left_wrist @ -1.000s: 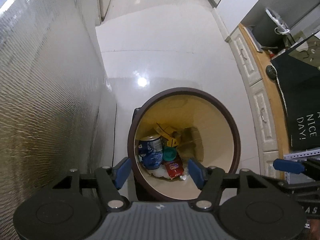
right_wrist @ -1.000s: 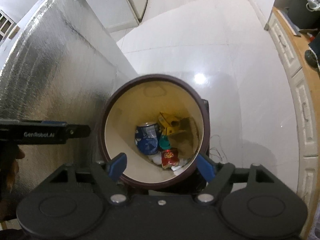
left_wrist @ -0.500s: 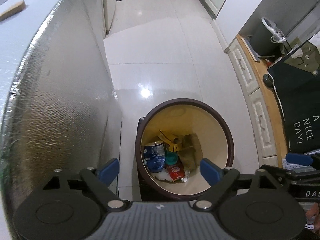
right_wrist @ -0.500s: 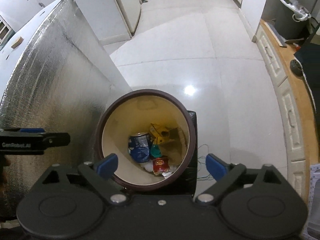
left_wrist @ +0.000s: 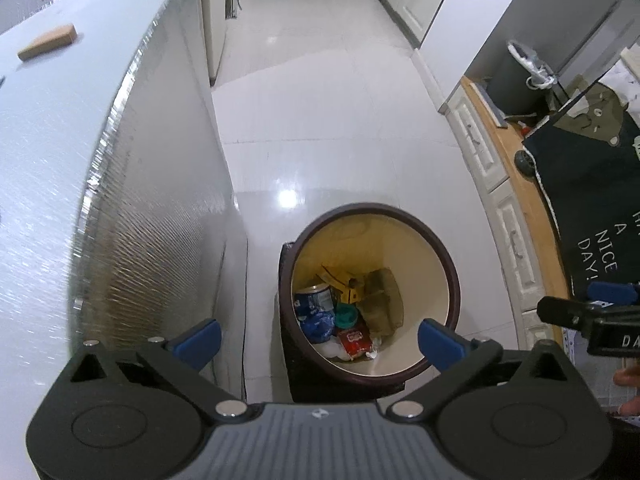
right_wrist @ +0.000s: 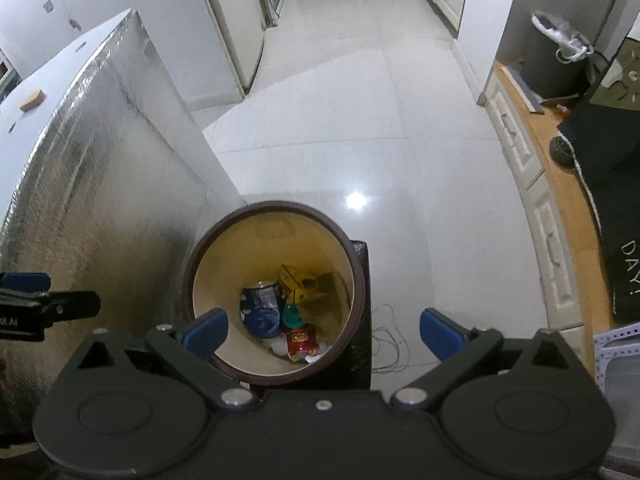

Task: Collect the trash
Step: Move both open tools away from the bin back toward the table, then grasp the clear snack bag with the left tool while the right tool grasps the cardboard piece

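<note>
A round bin with a dark brown rim [left_wrist: 452,280] and a cream inside stands on the floor below both grippers. At its bottom lie a blue can [left_wrist: 314,300], a green cap [left_wrist: 346,316], a red packet [left_wrist: 354,342], a yellow box [left_wrist: 340,280] and brown paper [left_wrist: 384,296]. My left gripper [left_wrist: 318,342] hangs above the bin, jaws opening wide, nothing between them. In the right wrist view the bin rim [right_wrist: 276,206], blue can [right_wrist: 260,308] and red packet [right_wrist: 302,340] show again. My right gripper [right_wrist: 324,334] hangs above it, jaws opening, nothing held.
A tall block clad in silver foil [left_wrist: 120,240] stands tight against the bin's left. White drawers [left_wrist: 512,232] under a wooden top with a dark printed cloth [left_wrist: 592,208] line the right. A grey lined bin [left_wrist: 516,80] stands far right. A thin cable [right_wrist: 390,344] lies beside the bin.
Both grippers have risen away from the bin, which now looks smaller and lower in both views. Both pairs of jaws have spread wider.
</note>
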